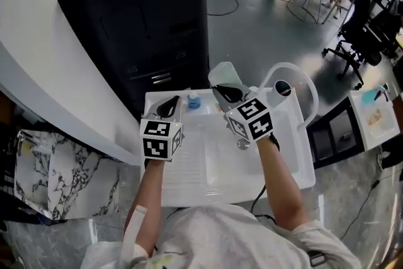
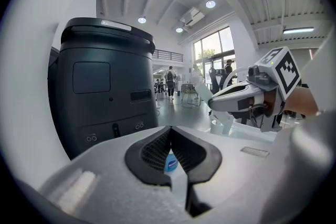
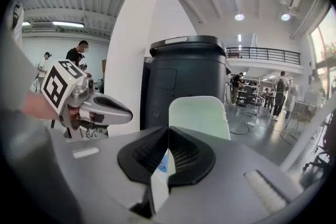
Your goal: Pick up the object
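Observation:
My right gripper [image 1: 225,92] [image 3: 168,131] is shut on a thin pale green sheet [image 1: 223,75] [image 3: 199,115], which stands up past its tips, over the far edge of a white tray [image 1: 296,154]. From the left gripper view that sheet [image 2: 202,93] shows edge-on at the right gripper's tip. My left gripper [image 1: 169,107] [image 2: 170,131] hovers beside it over the tray's far left corner; its jaws meet with nothing between them. A small blue object [image 1: 193,101] [image 2: 171,164] lies on the tray between the two grippers.
A tall black machine [image 1: 138,16] stands just beyond the tray. A white cup-like vessel [image 1: 282,89] sits at the tray's far right corner. A white column [image 1: 38,72] runs along the left. Office chairs [image 1: 359,41] and desks lie far right.

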`<state>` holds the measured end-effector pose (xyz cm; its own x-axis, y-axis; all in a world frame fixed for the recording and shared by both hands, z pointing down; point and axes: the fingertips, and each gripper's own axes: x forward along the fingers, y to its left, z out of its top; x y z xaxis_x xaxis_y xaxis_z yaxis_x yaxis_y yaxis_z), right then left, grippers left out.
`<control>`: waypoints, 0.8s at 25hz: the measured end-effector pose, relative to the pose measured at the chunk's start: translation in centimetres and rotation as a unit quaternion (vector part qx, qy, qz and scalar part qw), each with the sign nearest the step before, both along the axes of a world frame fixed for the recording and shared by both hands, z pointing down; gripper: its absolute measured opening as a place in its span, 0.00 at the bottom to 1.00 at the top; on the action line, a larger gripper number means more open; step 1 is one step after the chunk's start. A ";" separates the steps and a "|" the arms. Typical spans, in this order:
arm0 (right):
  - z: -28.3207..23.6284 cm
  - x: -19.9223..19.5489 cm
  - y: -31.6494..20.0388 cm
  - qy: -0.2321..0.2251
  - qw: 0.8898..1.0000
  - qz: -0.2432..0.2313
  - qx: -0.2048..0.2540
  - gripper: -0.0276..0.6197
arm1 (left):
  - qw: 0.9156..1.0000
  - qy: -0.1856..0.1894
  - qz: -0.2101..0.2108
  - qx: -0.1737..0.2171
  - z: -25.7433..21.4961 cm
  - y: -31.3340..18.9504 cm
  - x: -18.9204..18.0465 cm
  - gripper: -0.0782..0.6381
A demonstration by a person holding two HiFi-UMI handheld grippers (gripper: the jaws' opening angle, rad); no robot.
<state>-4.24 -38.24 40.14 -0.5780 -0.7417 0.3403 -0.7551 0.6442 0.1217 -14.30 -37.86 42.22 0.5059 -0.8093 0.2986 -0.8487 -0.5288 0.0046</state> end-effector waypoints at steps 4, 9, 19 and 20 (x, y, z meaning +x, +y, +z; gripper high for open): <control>-1.9 1.5 0.9 -0.040 0.998 0.037 0.012 0.06 | 1.000 0.000 0.008 0.006 -0.8 0.0 0.5 0.11; -2.9 3.1 1.8 -0.074 0.994 0.075 0.023 0.06 | 1.000 -0.002 0.013 0.018 -1.5 0.4 0.9 0.11; -2.6 4.1 1.8 -0.095 0.990 0.099 0.019 0.05 | 1.000 -0.006 -0.002 0.021 -1.7 0.1 -0.1 0.11; -2.6 4.2 1.7 -0.096 0.990 0.099 0.018 0.05 | 1.000 -0.006 -0.003 0.021 -1.6 0.0 -0.2 0.11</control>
<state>-0.08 -36.49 37.58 -0.4711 -0.8569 0.2094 -0.8778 0.4787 -0.0160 -14.54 -37.82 40.59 0.4969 -0.8245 0.2706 -0.8522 -0.5226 -0.0276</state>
